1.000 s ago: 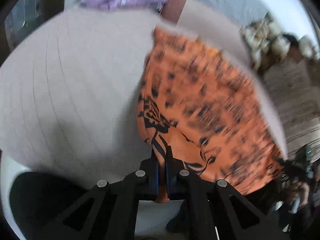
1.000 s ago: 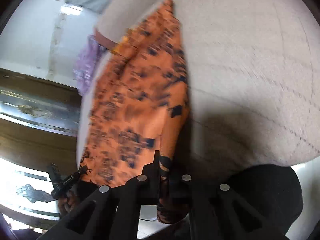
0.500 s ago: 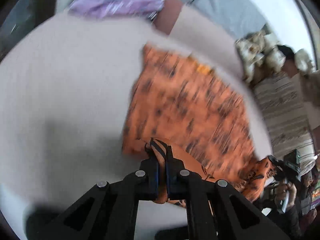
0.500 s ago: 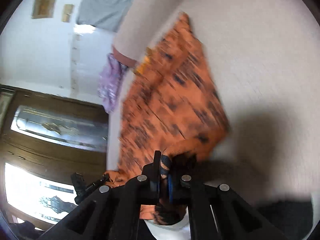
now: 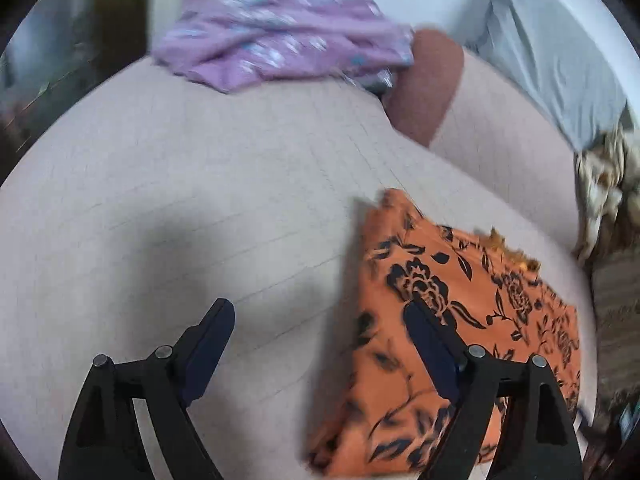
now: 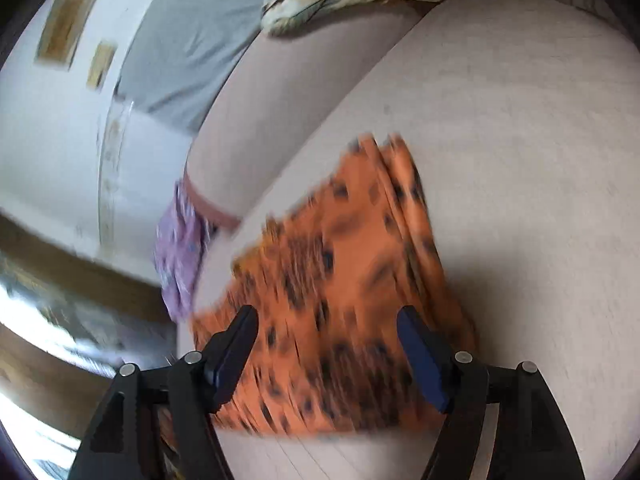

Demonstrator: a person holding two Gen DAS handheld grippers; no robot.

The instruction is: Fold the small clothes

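An orange garment with a black flower print [image 5: 452, 332] lies folded flat on the beige cushion [image 5: 200, 208]. It also shows, blurred, in the right wrist view [image 6: 344, 292]. My left gripper [image 5: 320, 316] is open and empty; its right finger is over the garment's left edge, its left finger over bare cushion. My right gripper [image 6: 326, 322] is open and empty, just above the garment's near part.
A crumpled purple garment [image 5: 280, 28] lies at the cushion's far edge; it shows in the right wrist view [image 6: 180, 256] too. A brown bolster [image 5: 424, 84], a grey pillow [image 5: 560, 52] and a patterned cloth heap [image 5: 604, 184] lie beyond.
Both grippers were shut on the orange garment's edge and carried it over. Now both have opened and let go, and the garment lies folded smaller on the cushion.
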